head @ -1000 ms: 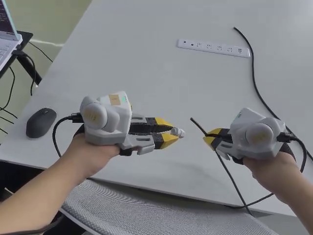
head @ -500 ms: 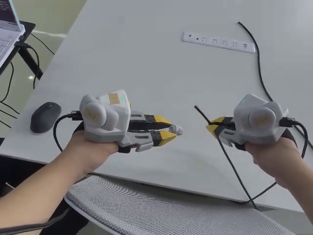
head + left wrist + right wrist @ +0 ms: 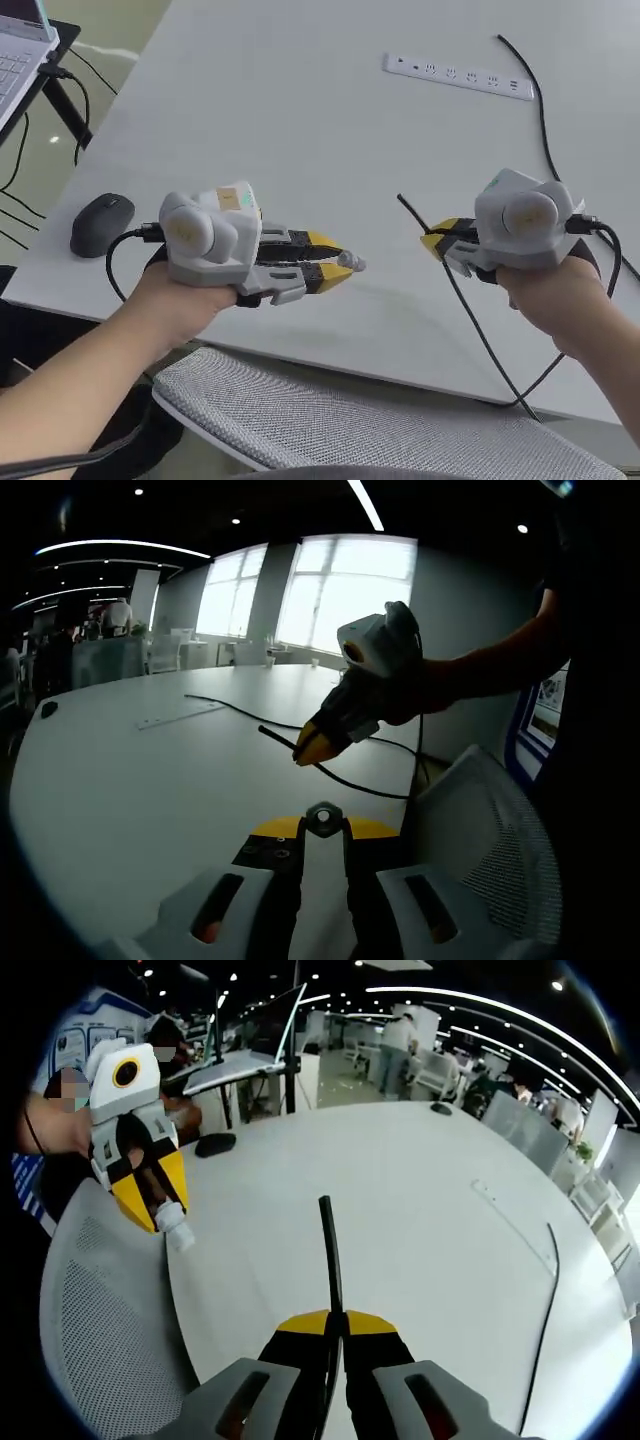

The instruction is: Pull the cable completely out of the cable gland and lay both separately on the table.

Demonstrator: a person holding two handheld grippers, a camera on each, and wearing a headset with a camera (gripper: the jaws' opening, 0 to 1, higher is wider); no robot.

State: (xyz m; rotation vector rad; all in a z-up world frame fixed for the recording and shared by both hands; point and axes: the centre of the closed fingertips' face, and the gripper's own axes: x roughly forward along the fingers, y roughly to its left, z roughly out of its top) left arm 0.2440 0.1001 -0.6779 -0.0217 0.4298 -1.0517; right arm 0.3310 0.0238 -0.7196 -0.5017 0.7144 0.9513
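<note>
A broad white worktop (image 3: 300,130) is stretching away across the room, carrying a power strip (image 3: 458,76) toward its far side and a dark mouse (image 3: 101,223) near its left edge. A grey mesh chair (image 3: 330,420) is sitting at the near edge. A laptop (image 3: 20,60) is standing raised just off to the left, over a pale green floor (image 3: 120,25). Daylight is pouring through tall windows (image 3: 330,590), a strip light (image 3: 366,505) is glowing on the dark ceiling, and people (image 3: 402,1032) are standing far behind.
</note>
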